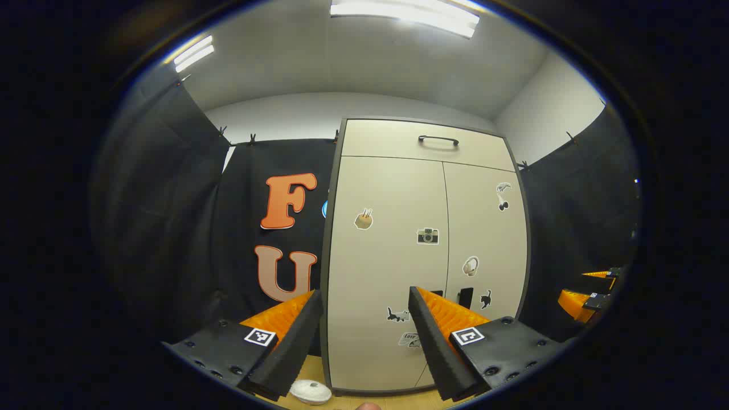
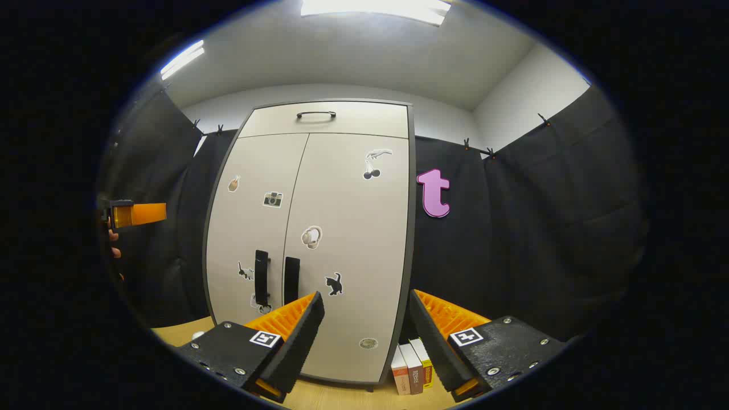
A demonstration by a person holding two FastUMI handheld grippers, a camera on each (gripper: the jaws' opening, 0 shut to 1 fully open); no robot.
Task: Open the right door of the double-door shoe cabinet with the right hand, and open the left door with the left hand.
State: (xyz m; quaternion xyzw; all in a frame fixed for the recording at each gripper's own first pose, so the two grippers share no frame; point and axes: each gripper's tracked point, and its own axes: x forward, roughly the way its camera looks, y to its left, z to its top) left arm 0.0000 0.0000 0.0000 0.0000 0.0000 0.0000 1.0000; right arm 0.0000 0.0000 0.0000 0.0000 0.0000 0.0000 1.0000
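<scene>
The shoe cabinet (image 1: 427,256) stands upright against the black cloth wall with both doors shut, so neither opening step has begun.

In the left gripper view, the left gripper (image 1: 364,336) hangs in front of the left door (image 1: 387,267), short of it, its 2 fingers spread wide with nothing between them. The spread suits taking a bar handle, which needs a finger on each side. The right finger covers most of the 2 dark handles near the centre seam; only the top of the right door's handle (image 1: 466,296) shows. Stickers dot both doors, and a drawer with its own handle (image 1: 438,140) runs across the top. A white round object (image 1: 310,392) lies on the wooden floor at the cabinet's left foot. The other gripper's tips (image 1: 592,290) show at the far right edge.

In the right gripper view, the right gripper (image 2: 364,336) is also wide open and empty, held back from the right door (image 2: 353,245) and aimed right of its handle. The left door's handle (image 2: 261,277) and the right door's handle (image 2: 291,279) stand upright, just beside each other across the seam, which likely explains 1 hand per door. 3 books (image 2: 411,367) stand at the cabinet's right foot. The left gripper's finger and part of a hand (image 2: 115,236) show at the left edge.
</scene>
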